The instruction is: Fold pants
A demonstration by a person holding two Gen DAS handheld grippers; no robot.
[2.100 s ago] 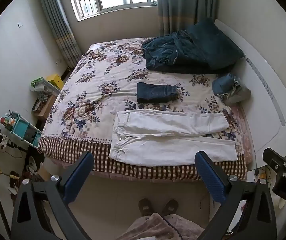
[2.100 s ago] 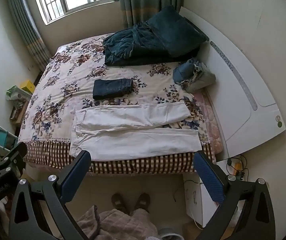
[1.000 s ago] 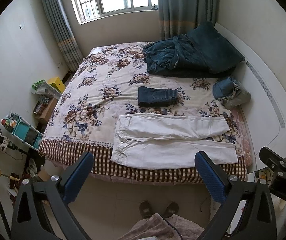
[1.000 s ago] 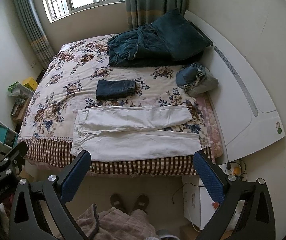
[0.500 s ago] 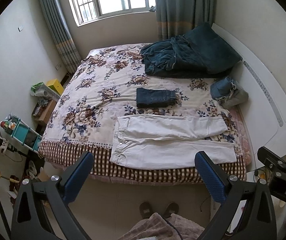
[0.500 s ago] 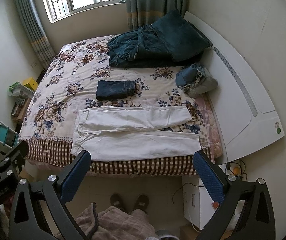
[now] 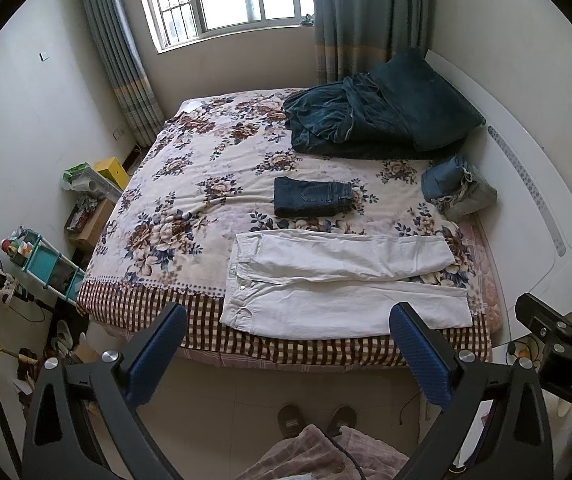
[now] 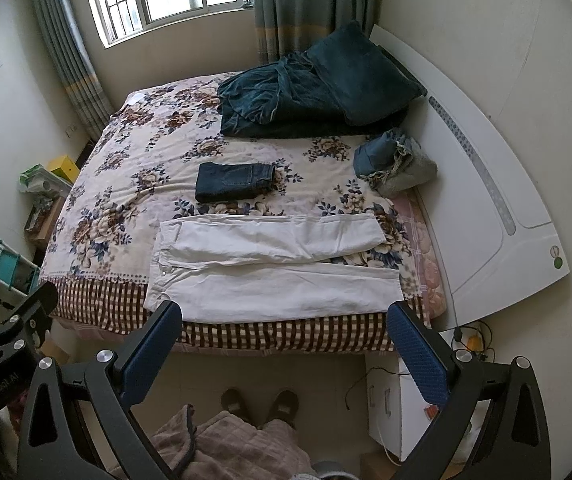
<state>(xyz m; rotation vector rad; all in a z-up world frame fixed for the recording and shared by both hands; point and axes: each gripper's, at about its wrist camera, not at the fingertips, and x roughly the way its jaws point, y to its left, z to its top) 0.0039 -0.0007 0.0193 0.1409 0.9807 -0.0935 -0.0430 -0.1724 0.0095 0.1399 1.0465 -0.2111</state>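
Note:
White pants (image 7: 337, 280) lie flat across the near edge of the floral bed (image 7: 190, 200), waistband to the left, legs stretched right and slightly apart. They also show in the right wrist view (image 8: 270, 268). My left gripper (image 7: 289, 344) is open and empty, held high above the floor in front of the bed. My right gripper (image 8: 286, 344) is open and empty, likewise well short of the pants.
A folded dark jeans stack (image 7: 311, 196) lies behind the pants. A teal blanket and pillow (image 7: 377, 120) sit at the head. Bundled clothes (image 7: 457, 192) lie at the right by the white headboard (image 8: 485, 200). A teal shelf (image 7: 42, 268) stands on the left. The person's feet (image 7: 313, 420) are below.
Both views shift only slightly; the grippers hover in about the same place and stay open. The pants have not moved.

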